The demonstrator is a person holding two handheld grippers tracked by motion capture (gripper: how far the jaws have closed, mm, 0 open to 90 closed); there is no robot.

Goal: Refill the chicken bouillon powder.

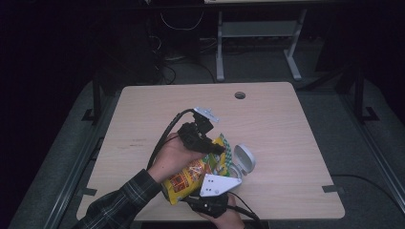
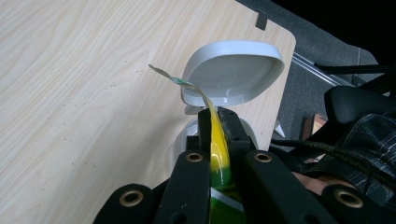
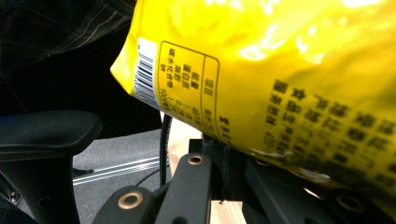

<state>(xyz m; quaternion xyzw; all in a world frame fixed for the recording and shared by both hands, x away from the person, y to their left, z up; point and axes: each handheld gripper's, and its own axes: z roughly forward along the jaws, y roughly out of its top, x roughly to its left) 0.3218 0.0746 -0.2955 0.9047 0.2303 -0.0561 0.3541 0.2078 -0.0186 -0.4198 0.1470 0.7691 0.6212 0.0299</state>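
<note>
Pinching the flat top edge of a yellow snack bag (image 2: 215, 140), the left gripper (image 1: 206, 139) has its two fingers (image 2: 204, 123) clenched on the foil, which curls up and away past the tips. The bag (image 1: 191, 175) is lifted off the worktop (image 1: 143, 119) near its near edge, a little left of the middle, slanting from the person's left hand (image 1: 173, 155) down toward the near side. The right gripper (image 1: 210, 202) sits below it at the near edge, its grey three-cornered plate (image 1: 217, 185) against the bag's lower part. In the right gripper view the printed back of the bag (image 3: 289, 70), with barcode and nutrition panel, lies over the fingers (image 3: 224, 163), which are closed together on its lower seam. Just right of the bag stands a white container with its hinged lid (image 2: 233, 72) swung open; in the high view it (image 1: 244, 160) rests on the worktop beside the bag's top. A plaid sleeve (image 1: 124, 200) comes in from the near left. A black chair armrest (image 3: 46, 128) shows beyond the worktop's edge in the right gripper view.
</note>
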